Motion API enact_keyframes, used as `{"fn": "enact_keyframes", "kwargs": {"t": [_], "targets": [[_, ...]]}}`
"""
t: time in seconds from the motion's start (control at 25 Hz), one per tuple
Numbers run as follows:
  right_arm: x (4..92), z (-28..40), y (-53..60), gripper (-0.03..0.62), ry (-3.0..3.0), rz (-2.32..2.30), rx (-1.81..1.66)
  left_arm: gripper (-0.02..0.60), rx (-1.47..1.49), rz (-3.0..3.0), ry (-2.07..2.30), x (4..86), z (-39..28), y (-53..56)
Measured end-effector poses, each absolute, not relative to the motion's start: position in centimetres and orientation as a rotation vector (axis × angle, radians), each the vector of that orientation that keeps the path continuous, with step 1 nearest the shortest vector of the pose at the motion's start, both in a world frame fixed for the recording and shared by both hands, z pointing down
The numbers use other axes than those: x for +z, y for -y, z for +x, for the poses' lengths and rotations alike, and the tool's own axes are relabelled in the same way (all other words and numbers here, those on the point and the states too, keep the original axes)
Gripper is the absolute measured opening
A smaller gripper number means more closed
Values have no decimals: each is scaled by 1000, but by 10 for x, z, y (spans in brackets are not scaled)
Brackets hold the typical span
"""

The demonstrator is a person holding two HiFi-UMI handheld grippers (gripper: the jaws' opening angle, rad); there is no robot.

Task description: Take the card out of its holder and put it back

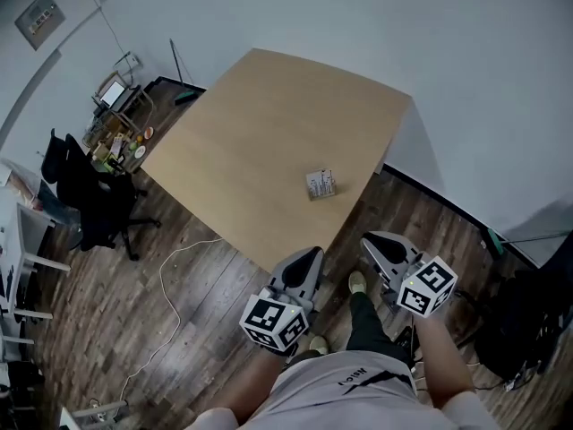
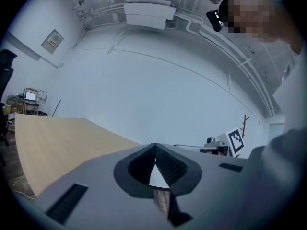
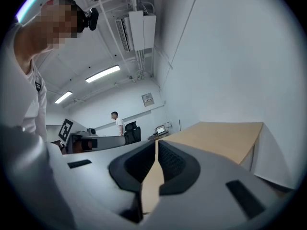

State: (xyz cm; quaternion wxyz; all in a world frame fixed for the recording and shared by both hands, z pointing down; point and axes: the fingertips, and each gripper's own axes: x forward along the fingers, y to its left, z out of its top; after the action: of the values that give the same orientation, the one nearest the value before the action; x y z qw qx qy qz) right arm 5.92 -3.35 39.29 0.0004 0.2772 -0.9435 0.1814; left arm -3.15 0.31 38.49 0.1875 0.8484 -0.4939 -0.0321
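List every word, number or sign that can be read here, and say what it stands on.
No text can be read.
card holder: print, too small to read.
wall plaque: too blurred.
shorts: small logo, not legible.
marker cubes: square patterns only, no words.

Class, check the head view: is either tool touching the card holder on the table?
No, the left tool and right tool are held back near the table's corner, well apart from the holder.

Card holder (image 1: 320, 184) on bench (image 1: 260, 124): too small to separate card from holder. Shelf clutter (image 1: 116, 141): items indistinct. Right forearm (image 1: 440, 365): cut by lower edge.
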Motion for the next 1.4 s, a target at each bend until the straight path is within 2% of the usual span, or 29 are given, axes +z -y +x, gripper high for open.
{"fn": "enact_keyframes", "kwargs": {"t": [0.36, 0.48, 0.6, 0.92, 1.24, 1.4], "targets": [[478, 46, 195, 21, 2899, 580, 520, 14, -88, 2288, 1571, 415, -22, 138], [514, 36, 230, 69, 2862, 464, 493, 14, -103, 2258, 1625, 430, -23, 169], [553, 24, 255, 75, 2815, 394, 494, 14, -88, 2222, 1648, 453, -28, 189], [625, -13, 266, 81, 2759, 181, 466, 14, -40, 2085, 1684, 519, -46, 204], [640, -48, 268, 81, 2729, -14, 371, 14, -25, 2012, 1700, 545, -56, 219], [648, -46, 264, 50, 2758, -56, 359, 14, -6, 1990, 1698, 561, -50, 217]]}}
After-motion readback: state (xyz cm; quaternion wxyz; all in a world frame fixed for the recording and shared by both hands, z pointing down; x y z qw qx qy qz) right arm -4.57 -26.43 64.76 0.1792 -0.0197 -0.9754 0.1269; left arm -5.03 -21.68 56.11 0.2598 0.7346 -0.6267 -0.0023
